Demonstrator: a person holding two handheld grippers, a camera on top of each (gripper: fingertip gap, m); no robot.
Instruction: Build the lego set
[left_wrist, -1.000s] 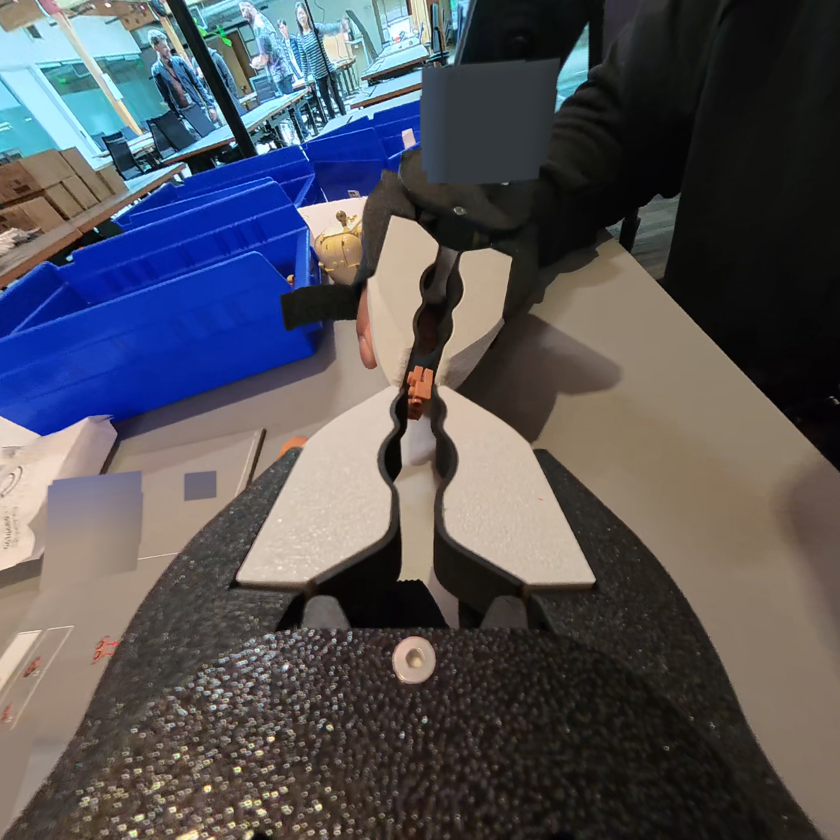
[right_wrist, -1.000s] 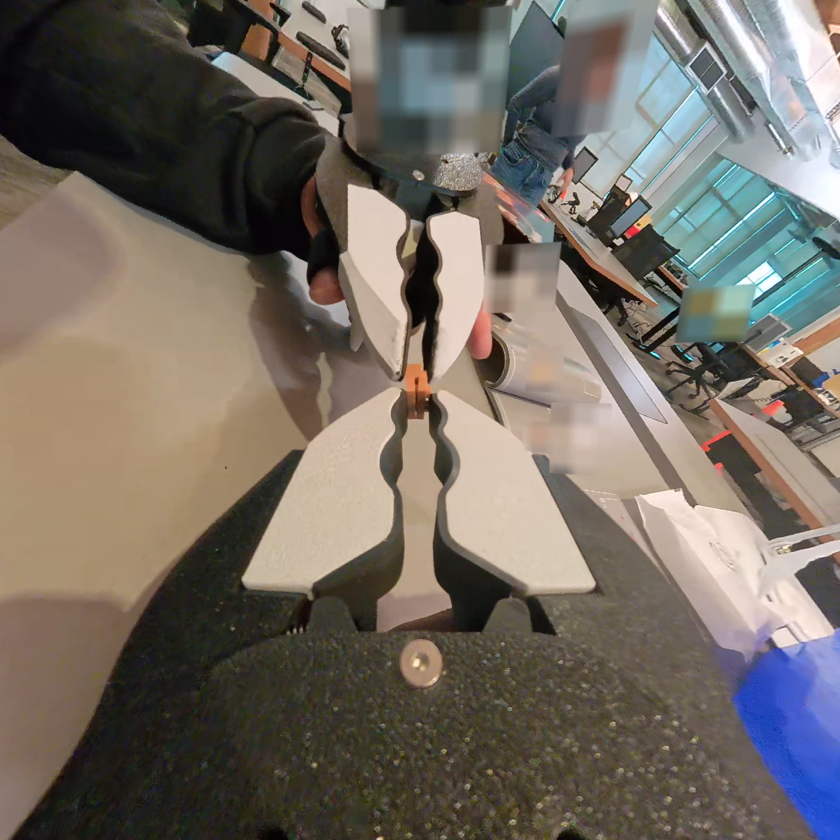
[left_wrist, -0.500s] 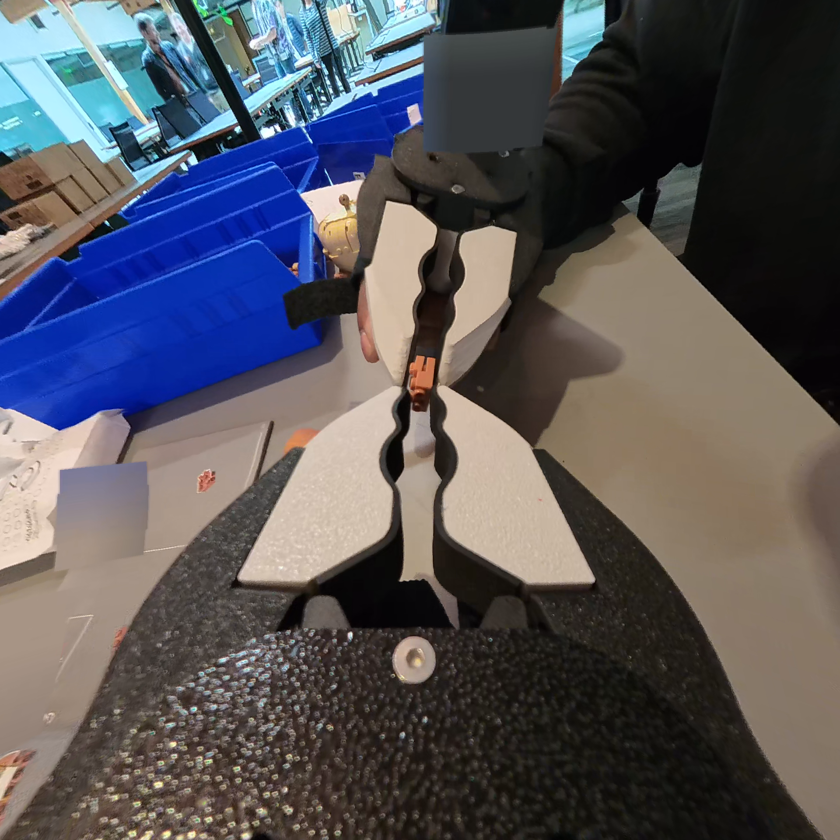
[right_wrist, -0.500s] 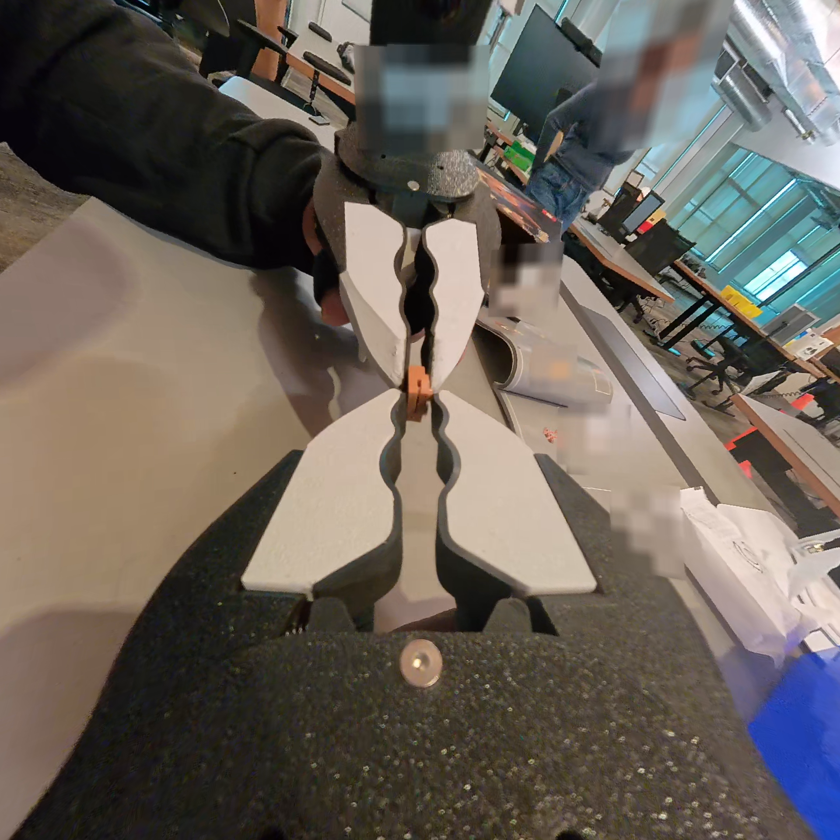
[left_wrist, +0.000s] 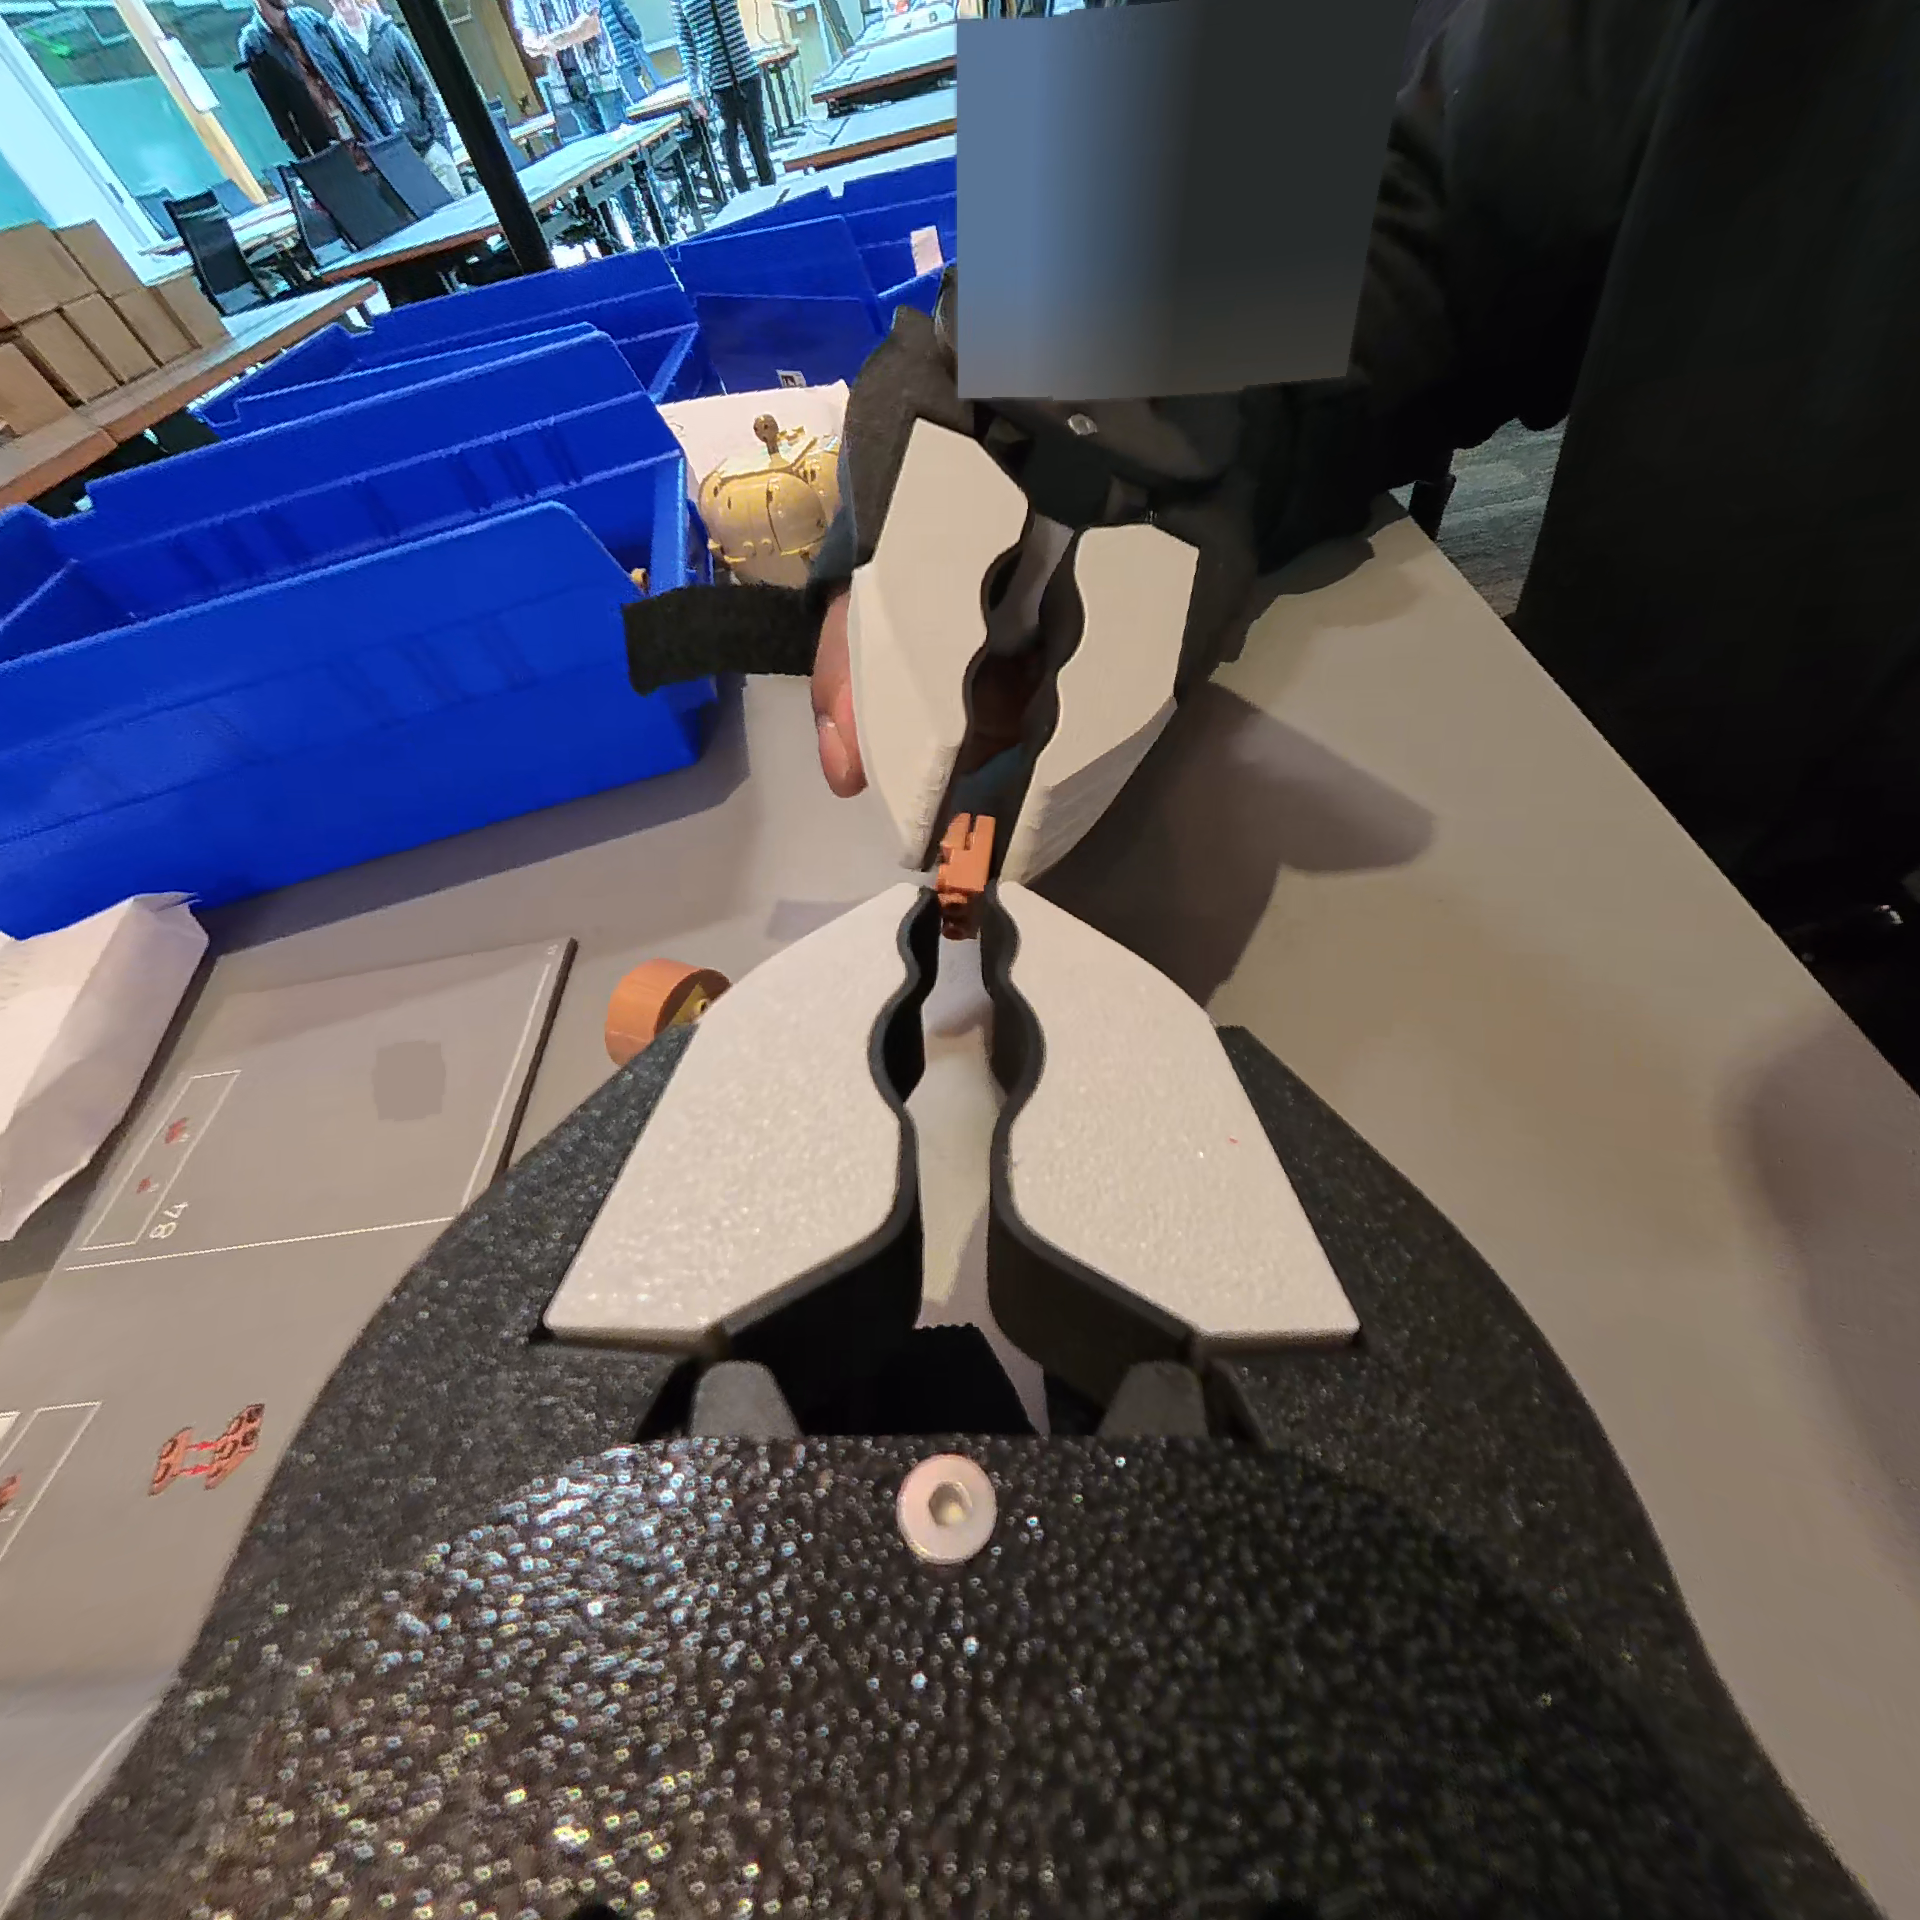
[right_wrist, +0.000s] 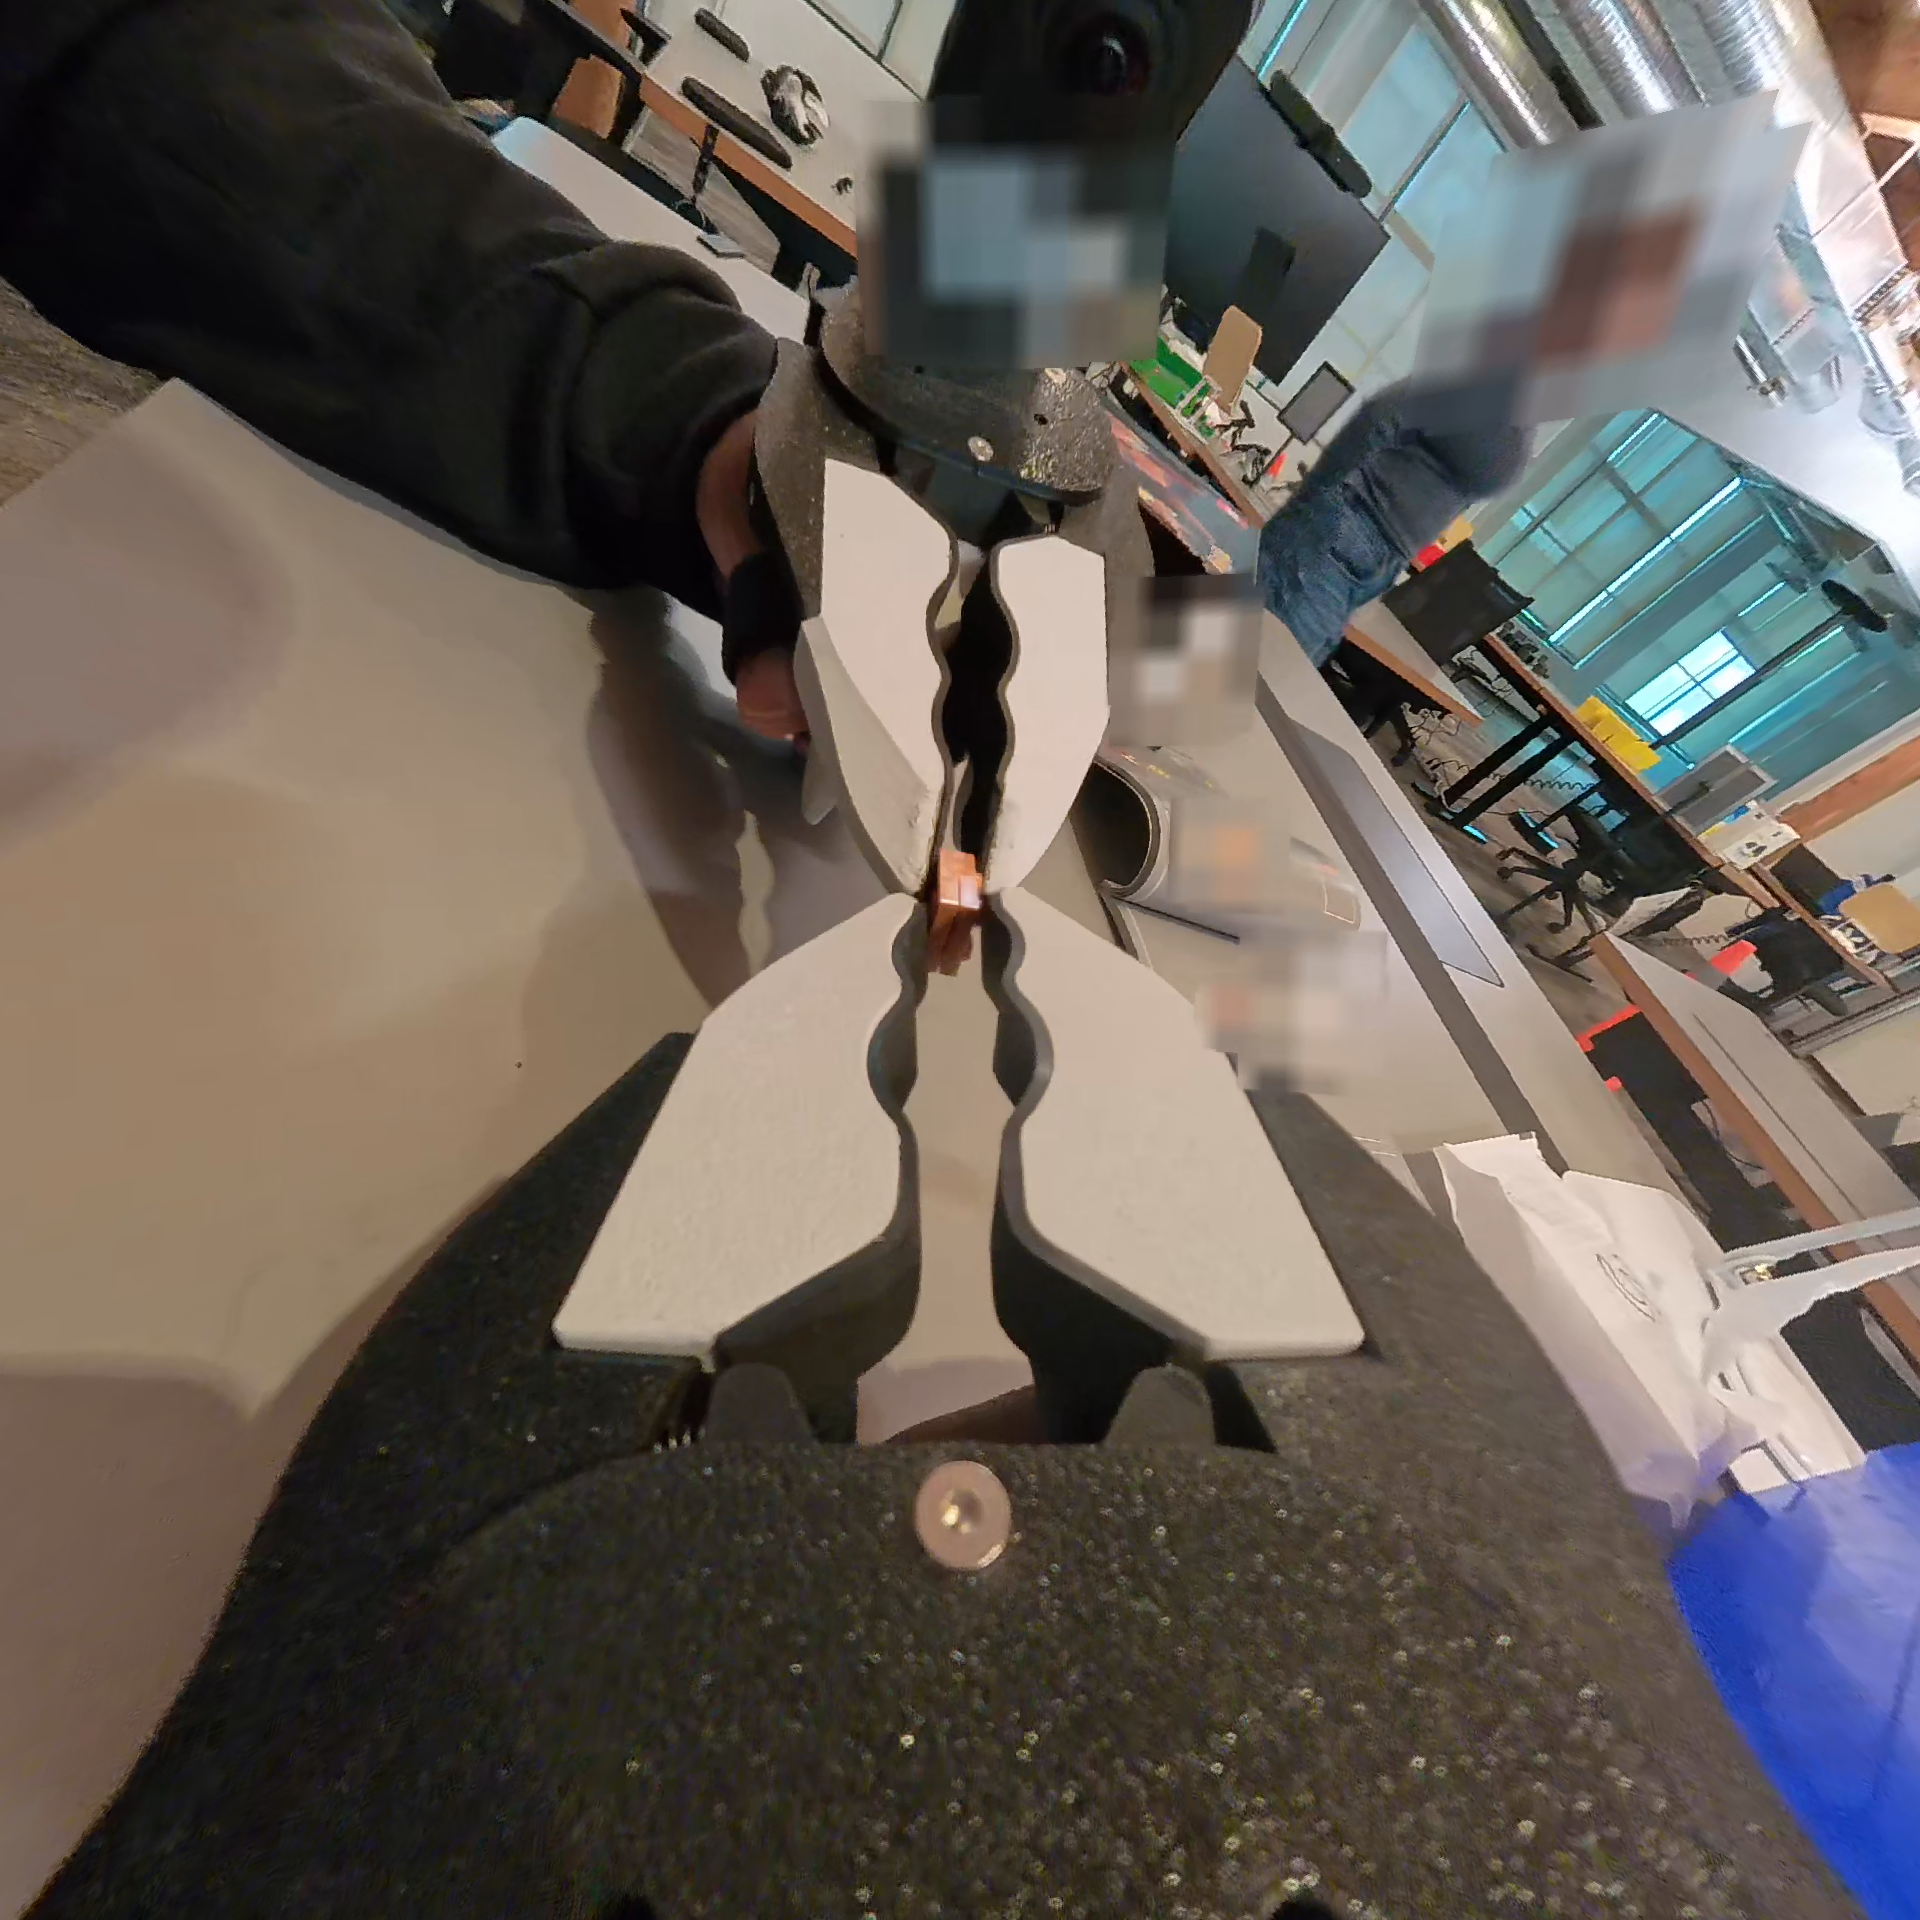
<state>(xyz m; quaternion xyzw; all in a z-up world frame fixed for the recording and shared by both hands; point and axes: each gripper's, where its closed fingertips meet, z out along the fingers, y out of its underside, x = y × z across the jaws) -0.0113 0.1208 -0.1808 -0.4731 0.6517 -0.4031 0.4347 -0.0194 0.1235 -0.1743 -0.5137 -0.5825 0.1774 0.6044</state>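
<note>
Your two grippers meet tip to tip above the grey table (left_wrist: 1351, 935), near its edge on your side, and both are clamped on the same small orange-brown plastic piece (left_wrist: 964, 868). Your left gripper (left_wrist: 961, 914) pinches the nearer end of that piece between its fingertips, the white fingers (left_wrist: 790, 1122) drawn almost together, with only the width of the piece between them. Your right gripper (right_wrist: 951, 920) faces it from the opposite side and grips the other end in the same way; in its own view the orange-brown piece (right_wrist: 956, 894) sits squarely between the two pairs of tips. The piece is held clear of the table surface, bridging the two grippers.

Your hand (left_wrist: 836, 717), in a black sleeve with a black strap, shows behind the far gripper in the left wrist view.

On the table to the left of your left gripper lies an orange-brown cylinder (left_wrist: 649, 1008), on its side and just beside the gripper's black body. Next to it is a grey instruction sheet (left_wrist: 343, 1122) with small printed figures, and a white paper bag (left_wrist: 73, 1029) at the far left. Along the far edge stand blue storage bins (left_wrist: 343, 665). Beside them sits a gold-coloured round model (left_wrist: 769, 509). In the right wrist view a curled booklet (right_wrist: 1153, 831) lies beyond the far gripper.
</note>
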